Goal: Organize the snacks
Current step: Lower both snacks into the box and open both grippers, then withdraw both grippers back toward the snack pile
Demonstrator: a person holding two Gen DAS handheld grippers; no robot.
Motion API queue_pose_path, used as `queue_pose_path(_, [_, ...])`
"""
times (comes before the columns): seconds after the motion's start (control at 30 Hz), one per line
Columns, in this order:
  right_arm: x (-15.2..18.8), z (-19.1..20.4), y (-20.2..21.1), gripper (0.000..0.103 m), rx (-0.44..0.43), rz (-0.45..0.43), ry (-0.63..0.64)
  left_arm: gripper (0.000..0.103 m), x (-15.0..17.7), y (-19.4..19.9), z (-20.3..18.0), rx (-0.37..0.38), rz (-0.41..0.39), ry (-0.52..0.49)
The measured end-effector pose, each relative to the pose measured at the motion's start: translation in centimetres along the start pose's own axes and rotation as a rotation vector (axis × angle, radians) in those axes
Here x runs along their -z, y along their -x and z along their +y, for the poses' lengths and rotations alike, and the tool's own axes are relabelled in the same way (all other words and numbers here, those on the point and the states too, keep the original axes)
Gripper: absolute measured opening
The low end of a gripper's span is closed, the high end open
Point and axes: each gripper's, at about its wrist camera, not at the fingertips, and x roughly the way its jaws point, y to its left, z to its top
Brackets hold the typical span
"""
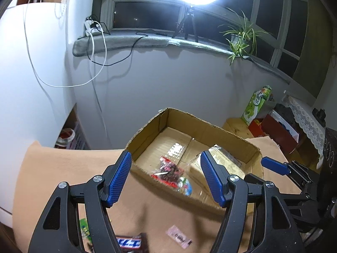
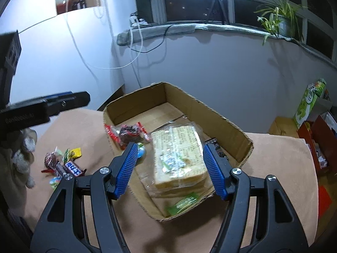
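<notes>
Snacks (image 2: 63, 164) beside the cardboard box (image 2: 221, 113) show no legible writing.

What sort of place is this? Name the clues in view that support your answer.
Probably a room in a home, at night: a windowsill with a potted plant below dark windows, and a cloth-covered table holding a cardboard box of snacks.

Little can be read. The black body of the other hand-held gripper (image 2: 21, 116), at the left edge of the right wrist view, carries small pale lettering that looks like "GenRobot.AI", though blurred. The chocolate bar (image 2: 73, 168) on the counter (image 2: 273, 168) shows white characters on a blue band, not legible. Dense print covers the bread pack (image 2: 177, 147), too small to read.
</notes>
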Motion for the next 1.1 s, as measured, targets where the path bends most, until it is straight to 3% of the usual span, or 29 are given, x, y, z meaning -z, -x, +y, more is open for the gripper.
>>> queue_pose_path(0.2, [0.9, 2.8, 0.5, 0.067, -0.042, 0.009, 0.08, 0.068, 1.5, 3.3, 1.8, -0.033, -0.017, -0.026])
queue_pose_path(0.53, [2.9, 7.9, 0.2, 0.067, -0.118, 0.065, 0.199, 0.068, 6.9, 7.5, 7.4, -0.091, 0.021, 0.038])
queue_pose_path(0.87, [5.3, 10.8, -1.8, 0.067, -0.137, 0.152, 0.245, 0.068, 11.6, 8.0, 11.7, -0.132, 0.07, 0.163])
queue_pose_path(1.1, [6.7, 11.0, -3.7, 0.067, -0.121, 0.216, 0.253, 0.068, 13.0, 6.5, 13.2, -0.104, 0.1, 0.241])
